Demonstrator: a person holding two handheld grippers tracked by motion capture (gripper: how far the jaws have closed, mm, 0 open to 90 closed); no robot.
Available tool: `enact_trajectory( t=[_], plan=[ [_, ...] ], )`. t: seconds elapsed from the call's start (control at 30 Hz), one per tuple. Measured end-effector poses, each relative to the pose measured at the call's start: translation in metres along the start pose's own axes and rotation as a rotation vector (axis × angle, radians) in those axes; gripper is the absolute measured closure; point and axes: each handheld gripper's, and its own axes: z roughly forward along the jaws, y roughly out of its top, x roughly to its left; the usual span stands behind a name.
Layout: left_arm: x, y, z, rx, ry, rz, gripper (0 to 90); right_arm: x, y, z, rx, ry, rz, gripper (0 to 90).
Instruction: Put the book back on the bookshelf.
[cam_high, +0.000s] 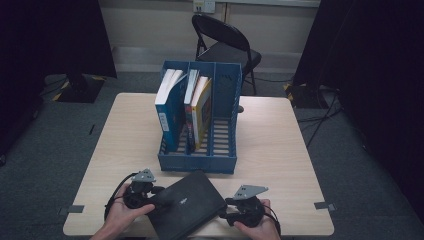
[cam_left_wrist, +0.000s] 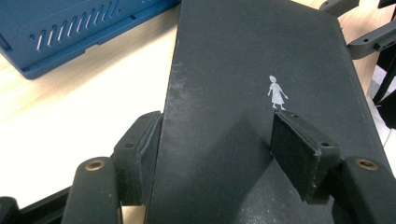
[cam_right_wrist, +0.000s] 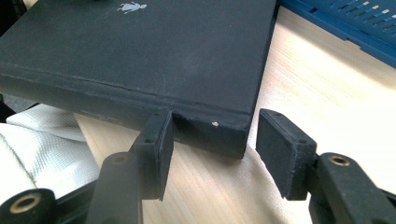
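Observation:
A black hardcover book (cam_high: 187, 205) with a small white figure on its cover lies askew at the table's front edge, between my two grippers. My left gripper (cam_high: 157, 192) is at its left side. In the left gripper view, the left pad (cam_left_wrist: 140, 158) lies against the book's (cam_left_wrist: 233, 60) edge, and the right pad (cam_left_wrist: 299, 158) stands over the cover with its inner face bare. My right gripper (cam_high: 225, 212) straddles the book's near right corner (cam_right_wrist: 229, 135). Its left pad (cam_right_wrist: 156, 149) touches the spine, and the right pad (cam_right_wrist: 280, 149) stands a gap away.
A blue slotted file organizer (cam_high: 200, 162) stands mid-table just behind the book, with several upright books (cam_high: 170, 107) in its left slots; its right slot (cam_high: 222, 130) is bare. A black folding chair (cam_high: 225, 42) stands beyond the table. White cloth (cam_right_wrist: 42, 154) shows below the table edge.

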Motion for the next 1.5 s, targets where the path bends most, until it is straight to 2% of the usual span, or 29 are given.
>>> enact_trajectory(
  t=[0.07, 0.13, 0.2, 0.27, 0.4, 0.6, 0.7, 0.77, 0.83, 0.87, 1.0, 1.17, 1.33, 1.4, 1.47, 1.5],
  plan=[
    [0.004, 0.003, 0.002, -0.033, 0.004, -0.020, 43.6, 0.001, 0.000, 0.000, -0.003, -0.009, 0.003, 46.1],
    [0.007, 0.009, 0.007, -0.038, -0.008, -0.009, 49.1, 0.002, 0.000, 0.000, -0.003, -0.015, 0.003, 45.5],
    [0.006, 0.014, 0.014, -0.032, -0.023, 0.000, 46.5, 0.002, 0.000, 0.000, -0.006, -0.021, 0.008, 44.8],
    [0.005, 0.017, 0.016, -0.022, -0.019, 0.006, 43.9, 0.004, 0.000, 0.000, -0.008, -0.032, 0.006, 45.1],
    [0.002, 0.016, 0.015, -0.024, -0.006, 0.000, 44.1, 0.004, 0.001, 0.000, -0.011, -0.027, 0.007, 46.9],
    [0.001, 0.009, 0.008, -0.008, -0.020, -0.016, 45.6, 0.000, 0.003, 0.000, -0.014, -0.041, 0.018, 48.9],
    [-0.002, 0.005, 0.003, 0.007, -0.022, -0.009, 45.7, 0.000, 0.006, 0.001, -0.016, -0.057, 0.008, 51.6],
    [-0.004, 0.003, -0.002, 0.036, -0.032, 0.019, 45.6, -0.002, 0.007, 0.003, -0.021, -0.063, 0.009, 51.9],
    [-0.004, 0.001, -0.004, 0.045, -0.040, 0.014, 46.5, -0.005, 0.008, 0.004, -0.022, -0.065, 0.012, 51.9],
    [-0.003, 0.000, -0.005, 0.038, -0.041, -0.001, 48.0, -0.005, 0.009, 0.004, -0.026, -0.070, 0.008, 52.7],
    [0.001, 0.002, -0.002, 0.007, -0.038, -0.017, 52.0, -0.006, 0.012, 0.007, -0.028, -0.078, 0.006, 53.6],
    [0.002, 0.012, 0.012, -0.009, -0.013, -0.036, 39.4, -0.009, 0.015, 0.011, -0.035, -0.088, 0.019, 53.7],
    [0.006, 0.011, 0.011, 0.006, -0.048, -0.058, 39.9, -0.010, 0.018, 0.013, -0.032, -0.090, 0.026, 53.4],
    [0.003, 0.008, 0.008, 0.019, -0.040, -0.045, 38.2, -0.011, 0.020, 0.014, -0.029, -0.086, 0.022, 53.5],
    [-0.001, 0.006, 0.007, 0.025, -0.027, -0.052, 37.2, -0.014, 0.022, 0.016, -0.024, -0.072, 0.018, 53.3],
    [-0.005, 0.006, 0.007, 0.038, -0.020, -0.039, 35.5, -0.015, 0.024, 0.017, -0.031, -0.066, 0.024, 53.3]
  ],
)
